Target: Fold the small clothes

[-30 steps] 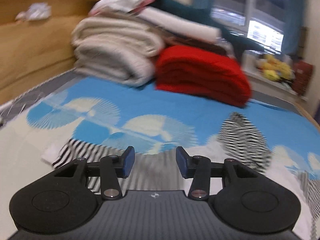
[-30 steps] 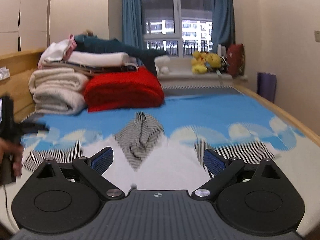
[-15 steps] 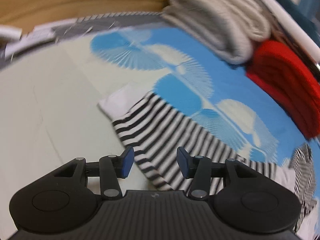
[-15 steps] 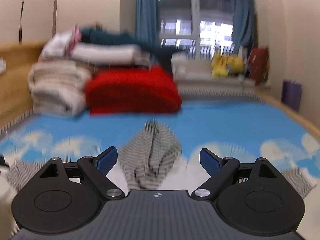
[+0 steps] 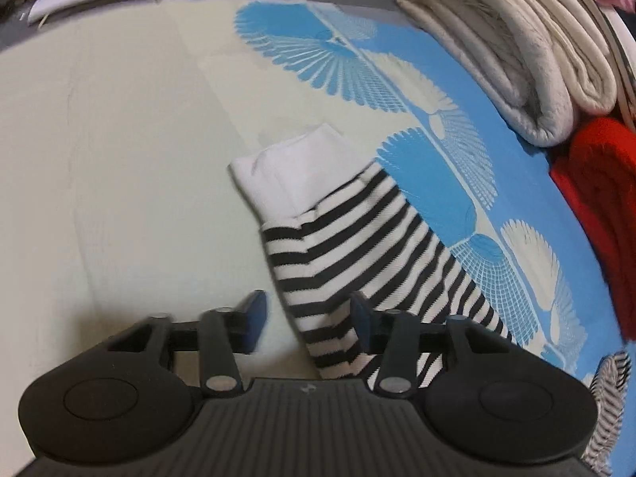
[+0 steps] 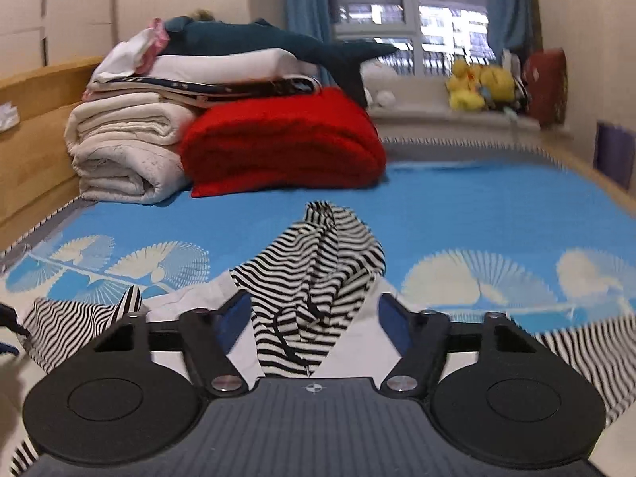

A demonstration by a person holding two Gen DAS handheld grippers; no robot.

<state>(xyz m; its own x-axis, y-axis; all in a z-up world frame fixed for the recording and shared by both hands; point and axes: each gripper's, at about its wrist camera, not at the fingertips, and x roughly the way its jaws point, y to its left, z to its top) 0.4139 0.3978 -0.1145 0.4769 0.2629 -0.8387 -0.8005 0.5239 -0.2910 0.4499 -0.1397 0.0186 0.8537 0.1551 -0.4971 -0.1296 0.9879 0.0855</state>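
A small black-and-white striped hooded top lies spread on the bed. In the left wrist view its left sleeve (image 5: 357, 246) ends in a white cuff (image 5: 294, 171). My left gripper (image 5: 308, 316) is open low over that sleeve, its fingers astride the sleeve's lower edge. In the right wrist view the striped hood (image 6: 318, 266) lies bunched on the white body. My right gripper (image 6: 312, 318) is open, its fingers either side of the hood's base. The other sleeve (image 6: 588, 338) stretches to the right.
The bed sheet (image 6: 497, 214) is blue and cream with fan patterns. A red folded blanket (image 6: 282, 143), rolled cream blankets (image 6: 123, 151) and a plush shark (image 6: 270, 39) are stacked at the headboard side. Yellow toys (image 6: 477, 87) sit on the window sill.
My left gripper swung down and left from facing the blanket pile onto the sleeve near its cuff. My right gripper moved forward and lower to the hood and its fingers narrowed somewhat.
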